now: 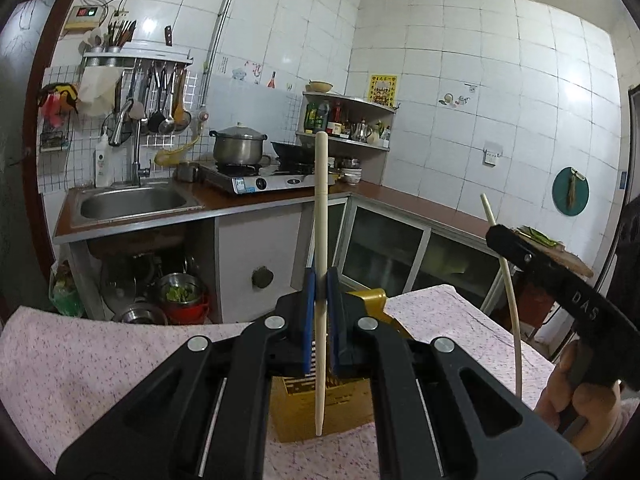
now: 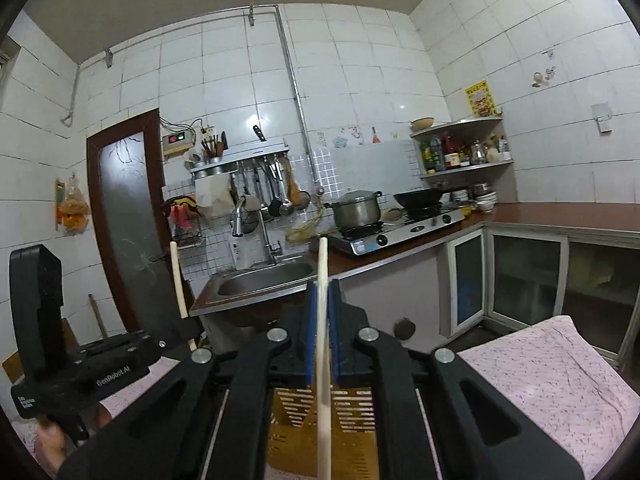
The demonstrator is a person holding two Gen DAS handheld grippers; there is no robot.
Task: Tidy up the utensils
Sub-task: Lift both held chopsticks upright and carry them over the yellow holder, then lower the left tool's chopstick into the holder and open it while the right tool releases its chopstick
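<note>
My left gripper (image 1: 321,280) is shut on a pale chopstick (image 1: 321,208), held upright above a yellow slotted utensil holder (image 1: 316,404). My right gripper (image 2: 322,292) is shut on a second pale chopstick (image 2: 323,340), also upright above the yellow holder (image 2: 352,408). The right gripper shows at the right of the left wrist view (image 1: 520,252) with its chopstick (image 1: 514,312). The left gripper shows at the left of the right wrist view (image 2: 120,356) with its chopstick (image 2: 178,280).
The holder stands on a pink speckled cloth (image 1: 100,364) over a table. Behind are a steel sink (image 1: 132,202), a gas stove (image 1: 260,180) with a pot (image 1: 238,146) and a wok (image 1: 292,150), a corner shelf (image 1: 348,120) and hanging ladles (image 1: 164,96).
</note>
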